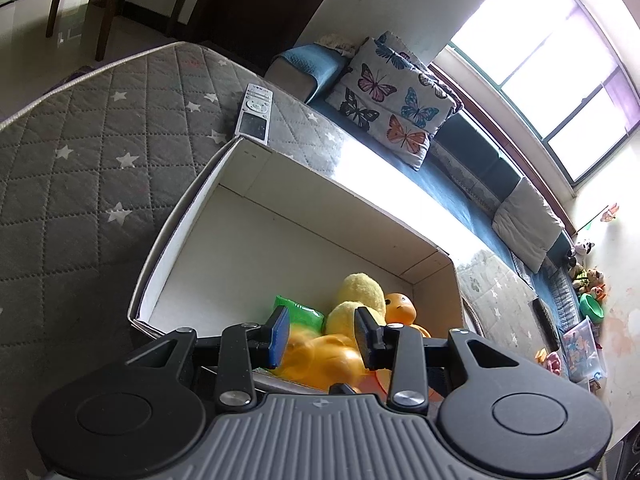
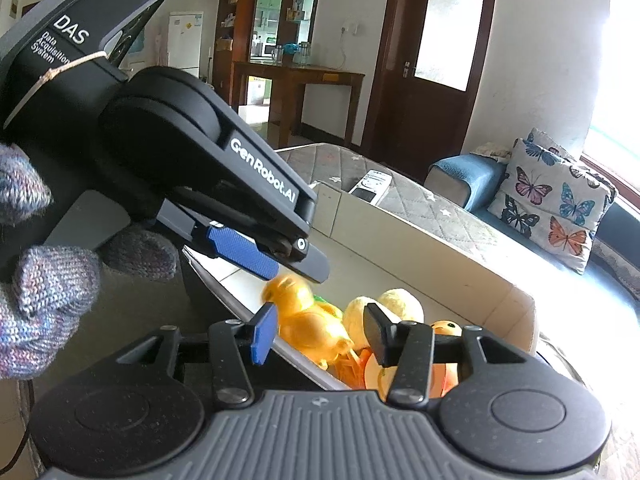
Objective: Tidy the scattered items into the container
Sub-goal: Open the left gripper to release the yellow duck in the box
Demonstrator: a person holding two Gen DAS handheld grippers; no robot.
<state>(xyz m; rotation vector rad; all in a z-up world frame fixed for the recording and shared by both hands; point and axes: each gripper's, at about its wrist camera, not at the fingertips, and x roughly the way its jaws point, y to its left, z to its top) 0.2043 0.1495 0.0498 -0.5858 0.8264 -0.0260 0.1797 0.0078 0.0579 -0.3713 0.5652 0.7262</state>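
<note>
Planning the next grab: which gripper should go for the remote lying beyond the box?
Probably left. The left gripper is open and extends over the box, nearer the remote than the right gripper, also open, behind it.

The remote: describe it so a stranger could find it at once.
Start at the grey star-quilted mattress and find the white box sitting on it. At the box's far corner lies the remote, flat on the quilt. It is the only slim silver-white slab with buttons; everything else nearby is fabric or cardboard.
</note>
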